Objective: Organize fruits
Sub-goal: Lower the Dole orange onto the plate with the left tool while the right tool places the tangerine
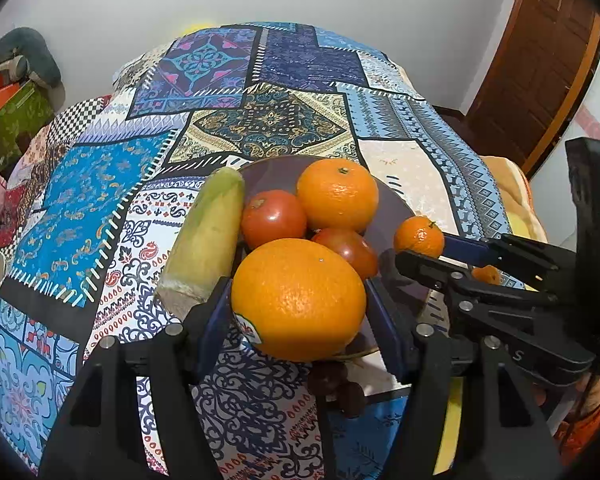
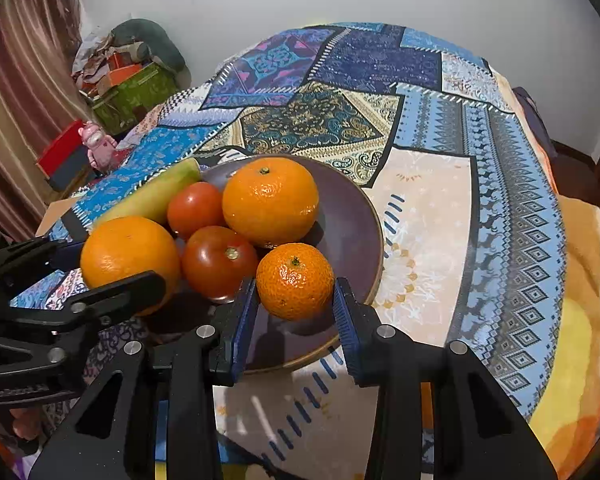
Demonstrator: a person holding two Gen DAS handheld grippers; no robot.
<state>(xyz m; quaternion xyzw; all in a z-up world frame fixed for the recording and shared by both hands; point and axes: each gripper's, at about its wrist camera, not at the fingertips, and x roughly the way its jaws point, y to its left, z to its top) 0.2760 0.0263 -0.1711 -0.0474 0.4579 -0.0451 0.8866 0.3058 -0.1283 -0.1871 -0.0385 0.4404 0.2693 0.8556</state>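
The left gripper (image 1: pixel 299 304) is closing its blue pads on a large orange (image 1: pixel 299 299), one pad touching each side, at the near rim of the purple plate (image 1: pixel 388 216). A sticker is showing on the orange's lower left, its writing too cut off to read. In this left wrist view a green-yellow banana (image 1: pixel 204 240) is leaning on the plate's left rim, with two tomatoes (image 1: pixel 273 218) and a second orange (image 1: pixel 337 196) piled behind the held one. A dark bunch of grapes (image 1: pixel 332 380) is lying on the patchwork tablecloth (image 1: pixel 80 200) under the plate's near rim, seen only from here. The letter "S" is showing on the right gripper's body at the right edge.

From the right wrist view, the right gripper (image 2: pixel 296 312) is standing partly open around a small mandarin (image 2: pixel 295 286) on the near part of the plate (image 2: pixel 352 220); the left pad is just beside it, the right pad nearly touching, and I cannot tell whether either is pressing. This view is showing the left gripper's (image 2: pixel 112 280) side with small white lettering, too blurred to read, plus a pink toy figure (image 2: pixel 96 144) beyond the table.
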